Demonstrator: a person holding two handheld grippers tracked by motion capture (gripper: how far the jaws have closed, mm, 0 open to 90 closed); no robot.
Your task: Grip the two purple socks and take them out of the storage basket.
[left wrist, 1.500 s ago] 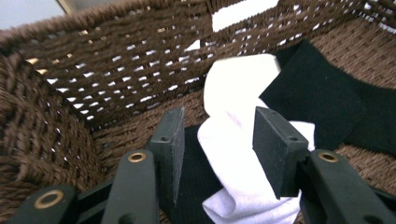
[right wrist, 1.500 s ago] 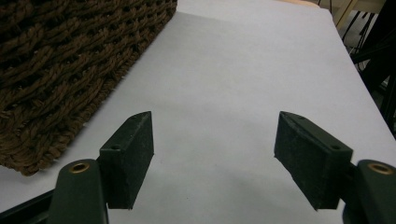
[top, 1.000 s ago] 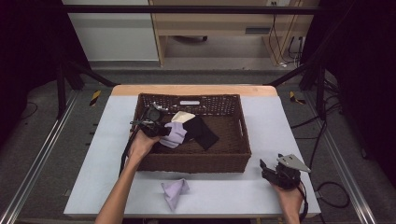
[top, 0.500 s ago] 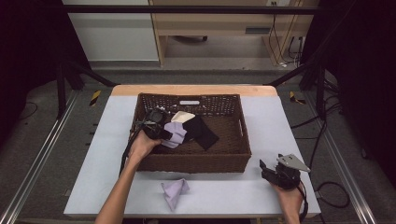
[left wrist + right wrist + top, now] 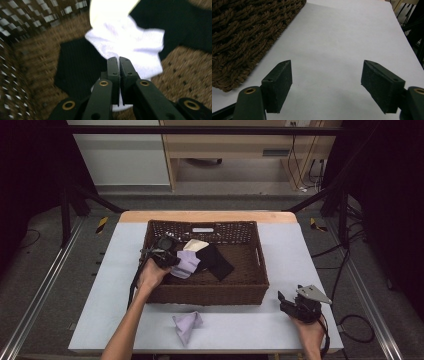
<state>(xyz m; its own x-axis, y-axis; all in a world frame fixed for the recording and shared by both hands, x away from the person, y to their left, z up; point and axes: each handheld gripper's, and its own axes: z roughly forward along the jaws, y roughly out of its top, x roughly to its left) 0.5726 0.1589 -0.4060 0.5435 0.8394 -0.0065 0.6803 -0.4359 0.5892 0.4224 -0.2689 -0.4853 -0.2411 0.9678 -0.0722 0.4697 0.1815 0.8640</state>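
Lettering is showing nowhere legibly; a pale tag on the far wall of the wicker basket (image 5: 250,290) is too small to make out. Inside the basket, the left gripper (image 5: 167,256) is pinching a lilac sock (image 5: 186,264), its jaws closed tight on the fabric's edge in the left gripper view (image 5: 119,65), where the sock (image 5: 135,42) is looking washed-out white. A black sock (image 5: 216,262) is lying just beside and partly under it, and a cream piece (image 5: 196,244) is sitting behind, possibly another sock. The person's left forearm is reaching in over the basket's near-left rim, hand wrapped around the gripper. Another lilac sock (image 5: 186,326) is lying crumpled on the white table (image 5: 260,330) in front of the basket. The right gripper (image 5: 295,306) is resting near the table's front right corner, its jaws standing wide apart over bare tabletop and gripping nothing.
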